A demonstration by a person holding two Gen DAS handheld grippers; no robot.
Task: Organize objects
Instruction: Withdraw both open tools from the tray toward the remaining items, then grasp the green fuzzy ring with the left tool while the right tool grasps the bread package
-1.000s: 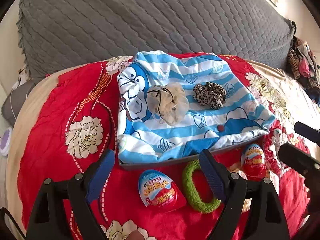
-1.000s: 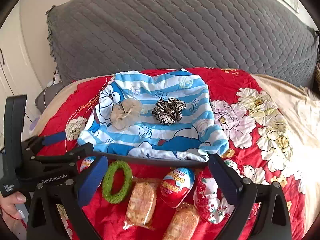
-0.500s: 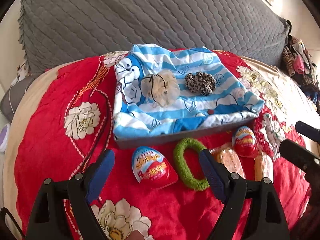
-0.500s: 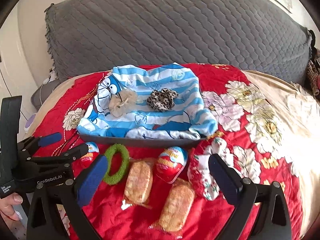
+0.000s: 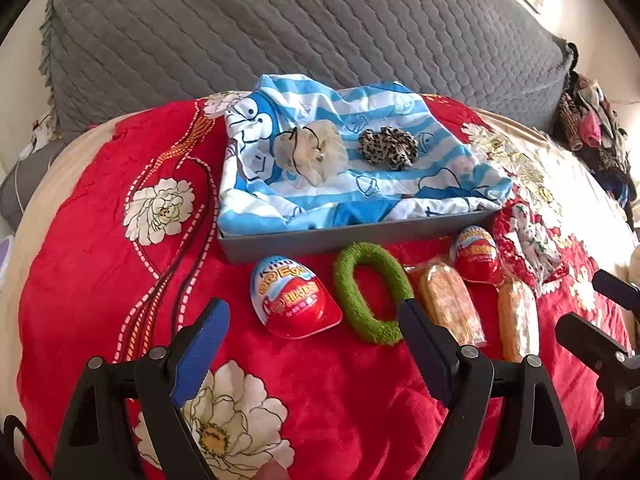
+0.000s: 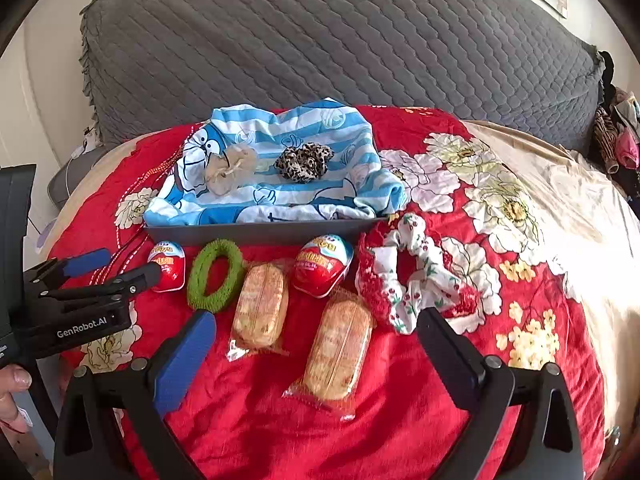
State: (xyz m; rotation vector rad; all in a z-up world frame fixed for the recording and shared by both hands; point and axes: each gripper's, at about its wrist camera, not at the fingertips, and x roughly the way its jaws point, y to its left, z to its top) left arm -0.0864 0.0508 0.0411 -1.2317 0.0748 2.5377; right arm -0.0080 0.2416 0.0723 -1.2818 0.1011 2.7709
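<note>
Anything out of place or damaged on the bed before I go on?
Nothing looks damaged or spilled. The one odd thing is the striped cloth bunched in the grey tray, spilling over its far and right edges. Two scrunchies already lie on it; the other items still sit outside, along its front wall.

Each hand-held gripper [image 6: 312, 344] is black plastic with silver screws; blue pads [image 6: 184, 362] line its fingers, white "GenRobot.AI" lettering [image 6: 82, 323] on one.

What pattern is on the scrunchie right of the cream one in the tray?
Leopard print, tan with dark spots, on the scrunchie. Shows best in the left wrist view.
</note>
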